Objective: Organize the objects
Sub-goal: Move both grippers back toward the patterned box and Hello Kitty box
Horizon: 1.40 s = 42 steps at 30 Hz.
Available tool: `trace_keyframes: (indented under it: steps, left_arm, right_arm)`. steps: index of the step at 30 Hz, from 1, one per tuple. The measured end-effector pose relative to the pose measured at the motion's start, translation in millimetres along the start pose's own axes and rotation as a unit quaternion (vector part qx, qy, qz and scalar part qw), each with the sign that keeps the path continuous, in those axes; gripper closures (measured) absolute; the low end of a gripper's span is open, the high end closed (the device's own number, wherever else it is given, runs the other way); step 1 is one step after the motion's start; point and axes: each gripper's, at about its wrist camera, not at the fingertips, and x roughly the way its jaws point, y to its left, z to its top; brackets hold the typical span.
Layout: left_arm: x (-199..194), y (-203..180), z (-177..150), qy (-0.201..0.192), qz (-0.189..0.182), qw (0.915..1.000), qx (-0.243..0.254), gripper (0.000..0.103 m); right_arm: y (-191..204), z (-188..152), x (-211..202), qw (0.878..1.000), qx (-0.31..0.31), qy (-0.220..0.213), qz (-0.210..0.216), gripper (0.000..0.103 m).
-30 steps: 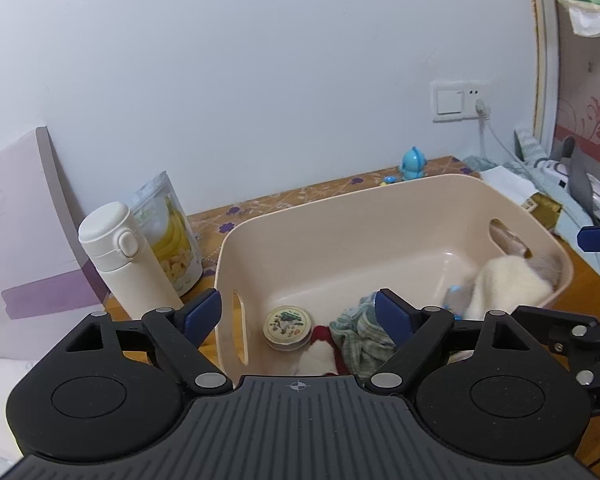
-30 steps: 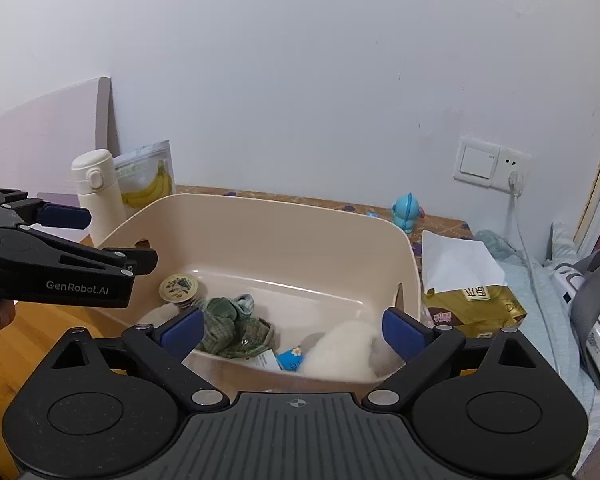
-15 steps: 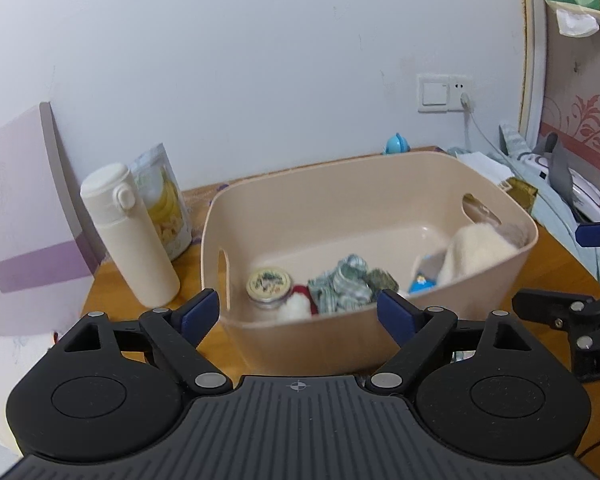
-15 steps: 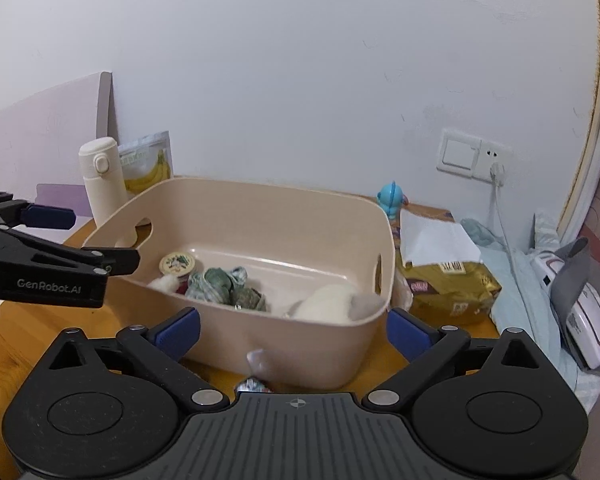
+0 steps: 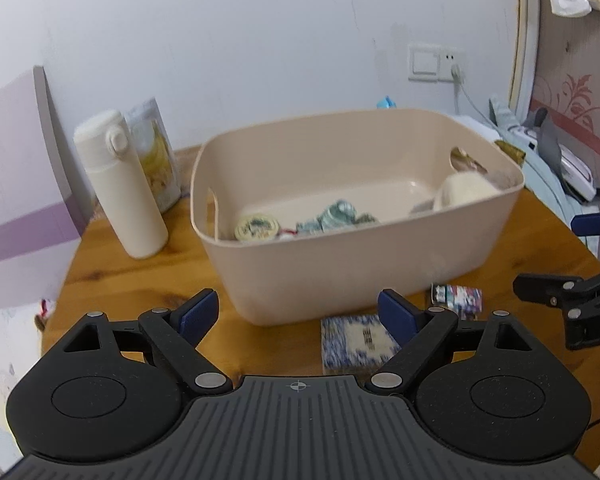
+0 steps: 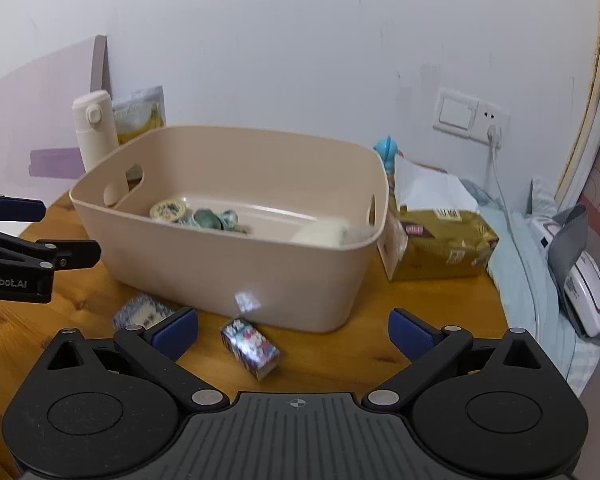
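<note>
On the desk (image 6: 420,300) before the bin (image 6: 228,256), the small box (image 6: 250,346) lies just ahead between the wide, empty right hand-held gripper (image 6: 293,332), long axis slanting across, while the coaster (image 5: 354,340) sits nearer the equally wide left hand-held gripper (image 5: 298,314).

Small printed box (image 6: 250,347) blurred, label unreadable, bin's near wall (image 5: 364,256) hiding its lower contents

The beige bin (image 6: 236,264) fills the tabletop's (image 6: 400,352) middle; a small printed box (image 6: 250,346) and patterned pad (image 5: 354,340) block the front edge — bare wood lies open toward the front-right corner.
</note>
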Motion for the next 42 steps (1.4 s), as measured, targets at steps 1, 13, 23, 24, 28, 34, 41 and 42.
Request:
trace_keyframes:
  steps: [1,13,23,24,28,34,41,42]
  left_arm:
    - [2,0,-3,0.005,-0.003,1.0000,-0.001,0.015]
    - [22,-10,-30,0.057,-0.040,0.9975,-0.013,0.015]
    - [41,-16,-43,0.074,-0.060,0.9951,-0.025,0.015]
    - [43,-16,-44,0.075,-0.062,0.9949,-0.026,0.015]
    - [50,-17,-46,0.080,-0.065,0.9944,-0.025,0.015]
    - [60,-20,-49,0.091,-0.074,0.9927,-0.027,0.015]
    - [68,-27,-49,0.085,-0.061,0.9945,-0.008,0.015]
    - [69,-27,-49,0.084,-0.060,0.9946,-0.008,0.014]
  right_arm:
    - [-1,-2,1,1.000,0.000,0.003,-0.001,0.000]
    - [-6,-23,15,0.999,0.008,0.034,-0.004,0.000]
    - [2,-36,33,0.998,0.003,0.064,-0.002,0.000]
    - [2,-37,35,0.998,0.004,0.067,-0.002,0.000]
    - [0,-41,42,0.997,0.007,0.075,-0.002,0.000]
    - [0,-46,53,0.996,0.012,0.087,0.005,0.000]
    - [3,-50,63,0.995,0.000,0.098,0.003,0.000]
    - [3,-50,64,0.995,0.000,0.100,0.003,0.000]
